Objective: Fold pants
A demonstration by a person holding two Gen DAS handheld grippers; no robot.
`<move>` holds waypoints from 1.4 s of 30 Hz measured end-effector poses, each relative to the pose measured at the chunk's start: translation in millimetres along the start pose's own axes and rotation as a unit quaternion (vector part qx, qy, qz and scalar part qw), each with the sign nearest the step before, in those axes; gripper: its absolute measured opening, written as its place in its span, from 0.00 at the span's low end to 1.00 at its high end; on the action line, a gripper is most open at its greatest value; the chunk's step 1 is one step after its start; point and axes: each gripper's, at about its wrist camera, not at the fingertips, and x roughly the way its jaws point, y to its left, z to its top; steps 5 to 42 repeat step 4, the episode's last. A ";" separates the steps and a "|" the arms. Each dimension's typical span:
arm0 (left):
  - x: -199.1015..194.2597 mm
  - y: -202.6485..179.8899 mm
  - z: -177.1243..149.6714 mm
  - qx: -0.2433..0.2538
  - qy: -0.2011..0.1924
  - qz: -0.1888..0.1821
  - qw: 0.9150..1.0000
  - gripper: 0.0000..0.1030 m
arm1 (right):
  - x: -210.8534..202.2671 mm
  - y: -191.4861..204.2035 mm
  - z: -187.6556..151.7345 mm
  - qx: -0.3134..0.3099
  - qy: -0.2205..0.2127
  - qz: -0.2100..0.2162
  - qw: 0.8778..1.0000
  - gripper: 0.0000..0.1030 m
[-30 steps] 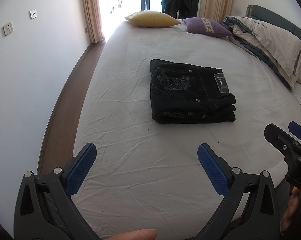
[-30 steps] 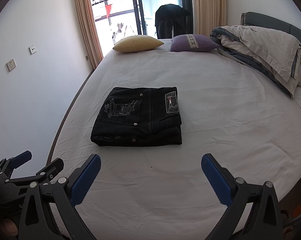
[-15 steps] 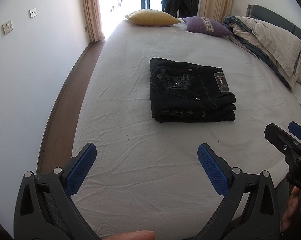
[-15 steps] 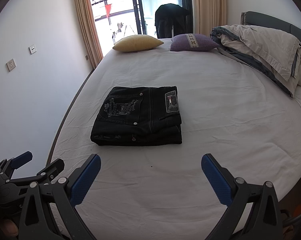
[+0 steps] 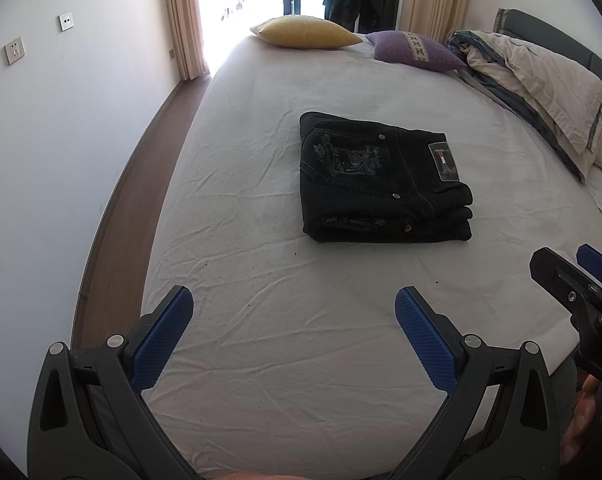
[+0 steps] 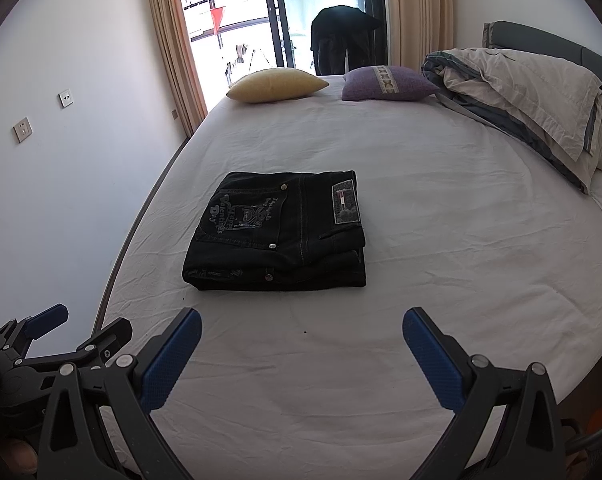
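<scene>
Black pants lie folded into a thick rectangle on the white bed sheet, back pocket and label upward; they also show in the right wrist view. My left gripper is open and empty, held over the near part of the bed, well short of the pants. My right gripper is open and empty, also short of the pants. The right gripper shows at the right edge of the left view, and the left gripper at the lower left of the right view.
A yellow pillow and a purple pillow lie at the far end of the bed. A bundled duvet lies along the right side. A wall and wood floor strip run along the left.
Both grippers stay open and almost still. The views have shifted only slightly; the pants have not moved.
</scene>
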 end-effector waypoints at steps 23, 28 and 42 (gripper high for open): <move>0.9 0.5 2.0 0.004 -0.005 0.000 1.000 1.00 | -1.4 -1.1 0.3 0.001 0.002 0.001 1.000 1.00; 0.9 0.5 2.0 0.004 -0.005 0.000 1.000 1.00 | -1.4 -1.1 0.3 0.001 0.002 0.001 1.000 1.00; 0.9 0.5 2.0 0.004 -0.005 0.000 1.000 1.00 | -1.4 -1.1 0.3 0.001 0.002 0.001 1.000 1.00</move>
